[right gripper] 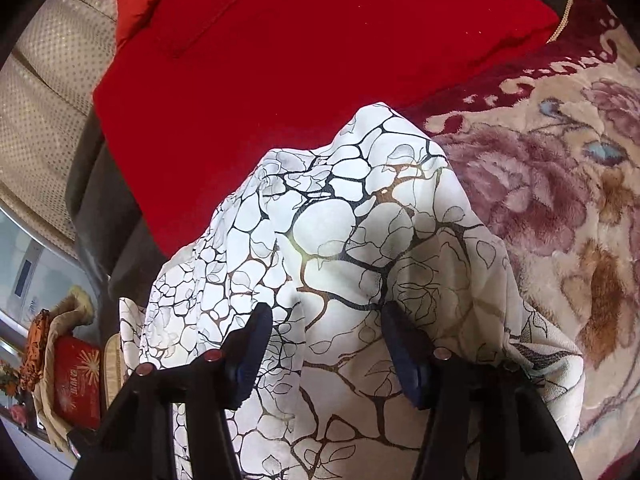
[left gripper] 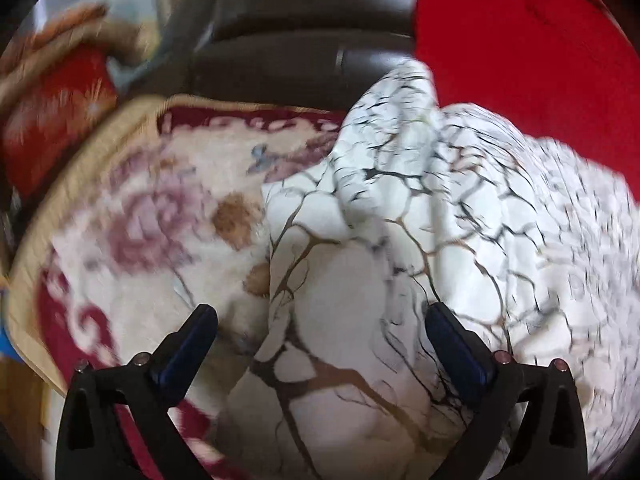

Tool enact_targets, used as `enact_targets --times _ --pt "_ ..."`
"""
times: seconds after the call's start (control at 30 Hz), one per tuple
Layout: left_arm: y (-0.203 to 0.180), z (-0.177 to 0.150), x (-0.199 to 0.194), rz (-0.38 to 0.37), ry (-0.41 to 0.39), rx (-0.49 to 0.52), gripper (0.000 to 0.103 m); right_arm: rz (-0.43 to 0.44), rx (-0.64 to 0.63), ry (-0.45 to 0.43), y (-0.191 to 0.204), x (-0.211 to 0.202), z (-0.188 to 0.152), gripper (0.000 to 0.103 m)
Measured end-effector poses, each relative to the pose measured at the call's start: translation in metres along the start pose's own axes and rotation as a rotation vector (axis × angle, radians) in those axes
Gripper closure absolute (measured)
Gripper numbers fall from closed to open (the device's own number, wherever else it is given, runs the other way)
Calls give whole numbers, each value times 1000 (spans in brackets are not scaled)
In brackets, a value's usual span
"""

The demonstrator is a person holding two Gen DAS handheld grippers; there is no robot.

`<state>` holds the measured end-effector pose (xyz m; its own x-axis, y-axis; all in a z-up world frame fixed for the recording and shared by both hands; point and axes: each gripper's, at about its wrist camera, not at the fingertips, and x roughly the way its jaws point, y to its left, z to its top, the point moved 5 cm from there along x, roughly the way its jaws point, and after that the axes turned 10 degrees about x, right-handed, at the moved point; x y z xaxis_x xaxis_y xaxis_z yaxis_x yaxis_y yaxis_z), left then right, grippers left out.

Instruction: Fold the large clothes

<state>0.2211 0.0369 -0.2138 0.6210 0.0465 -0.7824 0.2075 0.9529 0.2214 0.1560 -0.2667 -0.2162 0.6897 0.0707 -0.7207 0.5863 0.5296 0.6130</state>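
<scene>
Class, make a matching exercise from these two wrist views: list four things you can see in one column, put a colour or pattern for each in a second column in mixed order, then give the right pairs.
Things:
1. garment
2. cushion
3. rug
4. right gripper

Descriptions:
A. plain red
B. black with blue pads, open
C. white with dark vein-like lines
D. cream with pink flowers and a dark red border

Pairs: 1-C, 2-A, 3-D, 4-B

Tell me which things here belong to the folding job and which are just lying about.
Job:
white patterned garment
left gripper, open
right gripper, open

Lying about:
red cushion
floral rug
dark sofa
red box
</scene>
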Motion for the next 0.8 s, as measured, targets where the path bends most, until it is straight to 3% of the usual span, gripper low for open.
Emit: enact_targets --times 0.1,0.2,0.37,0.43,0.57,0.67,0.73,0.8 --pt "-14 18 -40 143 -124 116 0 12 8 4 -2 -2 0 42" --pt "-25 45 -72 13 -197 109 0 10 7 4 -2 -4 0 42" --pt "-42 90 -54 -97 -69 116 0 12 3 12 -1 -6 -1 42" --pt "-50 102 -33 -79 -21 134 0 25 22 23 -3 -6 0 42" --pt "-61 102 14 -88 95 152 0 26 31 33 -4 -6 1 42" --pt "-61 86 50 -54 204 177 0 24 26 40 -4 -6 1 42" --pt "-56 76 60 -105 197 111 0 33 27 48 -4 -6 2 42" --pt "-53 73 58 -109 181 89 0 41 27 55 -4 -7 1 42"
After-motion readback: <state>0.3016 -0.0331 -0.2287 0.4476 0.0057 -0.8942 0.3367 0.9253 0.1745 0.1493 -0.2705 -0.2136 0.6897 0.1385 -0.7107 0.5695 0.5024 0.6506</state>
